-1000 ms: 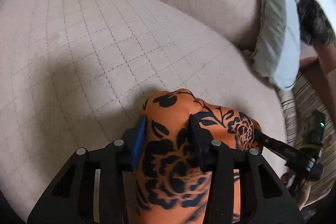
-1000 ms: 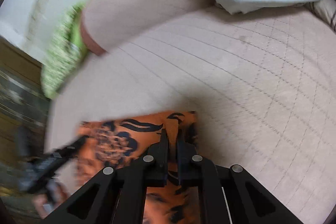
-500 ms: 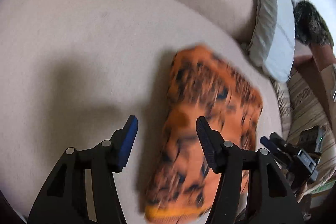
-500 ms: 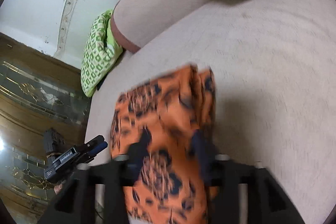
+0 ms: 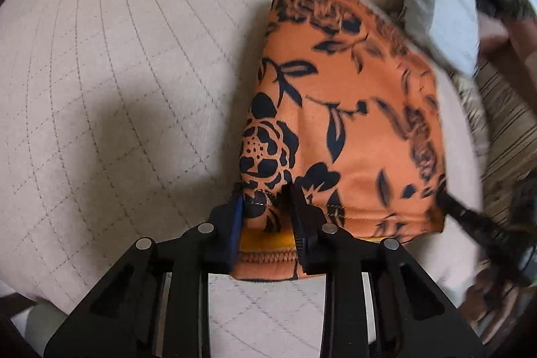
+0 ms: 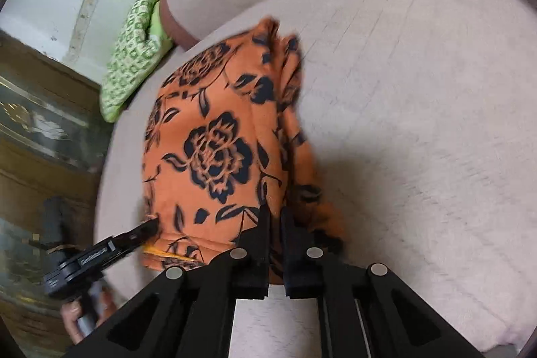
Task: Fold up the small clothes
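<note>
The orange floral garment [image 5: 339, 109] lay on the quilted beige cushion [image 5: 117, 83], its near hem pinched at both corners; the left gripper [image 5: 268, 217] was closing on hem fabric; the right gripper [image 6: 275, 223] was clamped nearly shut, seemingly on cloth, though blur hid the pads; uneven pulling could skew the fold or slip a corner free.

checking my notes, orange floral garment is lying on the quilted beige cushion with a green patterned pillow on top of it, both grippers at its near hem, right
Not quite. The green patterned pillow is not on the orange floral garment; it sits apart, at the far edge of the quilted beige cushion, as the right wrist view shows. The rest holds: the left gripper and right gripper are both at its near hem.
</note>
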Motion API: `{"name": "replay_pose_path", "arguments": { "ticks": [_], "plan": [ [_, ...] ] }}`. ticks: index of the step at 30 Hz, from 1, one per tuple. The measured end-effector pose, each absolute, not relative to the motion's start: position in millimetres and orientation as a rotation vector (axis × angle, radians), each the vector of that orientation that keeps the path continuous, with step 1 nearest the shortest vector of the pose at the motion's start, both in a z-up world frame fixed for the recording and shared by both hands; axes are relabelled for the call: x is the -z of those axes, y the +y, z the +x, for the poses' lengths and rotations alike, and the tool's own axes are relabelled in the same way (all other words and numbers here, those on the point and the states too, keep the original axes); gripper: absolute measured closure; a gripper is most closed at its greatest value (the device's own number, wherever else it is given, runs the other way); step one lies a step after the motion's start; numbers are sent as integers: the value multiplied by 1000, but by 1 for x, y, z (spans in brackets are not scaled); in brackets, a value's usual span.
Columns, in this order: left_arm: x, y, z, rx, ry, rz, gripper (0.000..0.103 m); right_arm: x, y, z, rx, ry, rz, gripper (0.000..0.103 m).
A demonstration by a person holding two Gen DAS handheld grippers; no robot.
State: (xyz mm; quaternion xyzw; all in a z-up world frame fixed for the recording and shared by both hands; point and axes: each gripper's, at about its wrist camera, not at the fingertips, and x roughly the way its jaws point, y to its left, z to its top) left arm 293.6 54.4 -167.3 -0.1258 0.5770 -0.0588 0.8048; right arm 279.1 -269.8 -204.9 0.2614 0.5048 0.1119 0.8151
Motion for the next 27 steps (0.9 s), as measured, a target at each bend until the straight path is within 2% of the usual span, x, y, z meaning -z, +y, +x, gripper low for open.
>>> {"name": "replay_pose_path", "arguments": {
  "ticks": [5,12,17,19,27],
  "plan": [
    [161,66,287,151,1226,-367,77,229,-271,288,-207,1154,567,98],
    [146,72,250,153,1183,-317,77,205,-267,262,-228,1098,584,97],
    [145,73,230,163,1172,-397,55,198,-263,246,-247,1099,599,97],
    [141,70,226,175,1177,-410,49,195,-258,238,-228,1107,561,97],
    [104,54,195,182,1114,-348,47,163,-253,203,-279,1026,571,97]
  ]
}}
